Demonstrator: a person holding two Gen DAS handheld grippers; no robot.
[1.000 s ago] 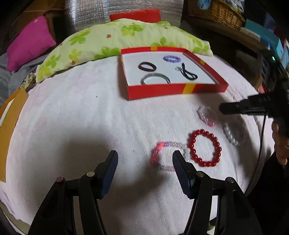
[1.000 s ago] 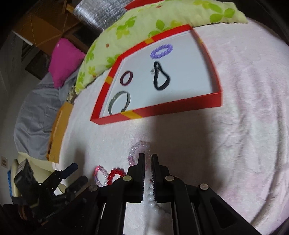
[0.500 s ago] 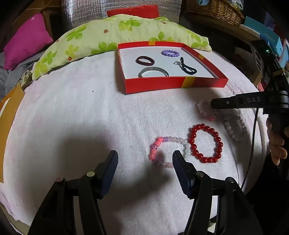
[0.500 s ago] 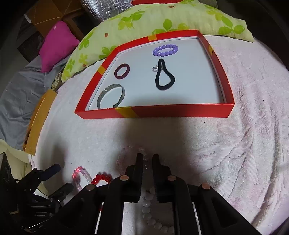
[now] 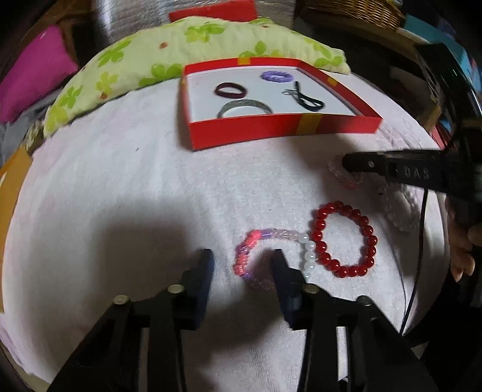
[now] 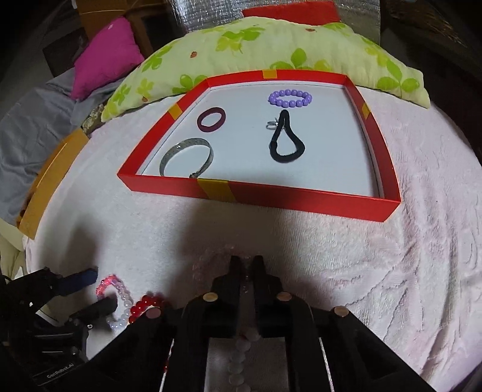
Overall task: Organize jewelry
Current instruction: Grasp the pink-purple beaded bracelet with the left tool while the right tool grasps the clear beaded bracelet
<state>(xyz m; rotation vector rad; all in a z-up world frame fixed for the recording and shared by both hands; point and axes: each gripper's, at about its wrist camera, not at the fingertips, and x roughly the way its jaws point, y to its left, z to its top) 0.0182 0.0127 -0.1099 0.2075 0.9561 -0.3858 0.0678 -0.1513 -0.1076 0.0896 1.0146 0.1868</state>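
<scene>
A red tray (image 5: 280,128) (image 6: 301,199) holds a purple bead bracelet (image 6: 289,98), a maroon ring (image 6: 211,119), a silver bangle (image 6: 186,156) and a black hair tie (image 6: 286,141). On the white towel lie a pink-and-white bead bracelet (image 5: 256,241), a red bead bracelet (image 5: 343,238), a pale pink bracelet (image 5: 340,176) and a white bead bracelet (image 5: 397,211). My left gripper (image 5: 242,260) is open, its fingers on either side of the pink-and-white bracelet's left arc. My right gripper (image 6: 246,265) is shut on the pale pink bracelet (image 6: 217,259).
A green-flowered pillow (image 6: 271,48) lies behind the tray. A magenta cushion (image 6: 105,57) sits at the far left. An orange board (image 6: 45,187) lies at the towel's left edge. A wicker basket (image 5: 355,12) stands at the back right.
My left gripper has moved forward and its jaws now straddle part of the pink-and-white bracelet, narrower than before. My right gripper has turned to face the tray and stays shut.
</scene>
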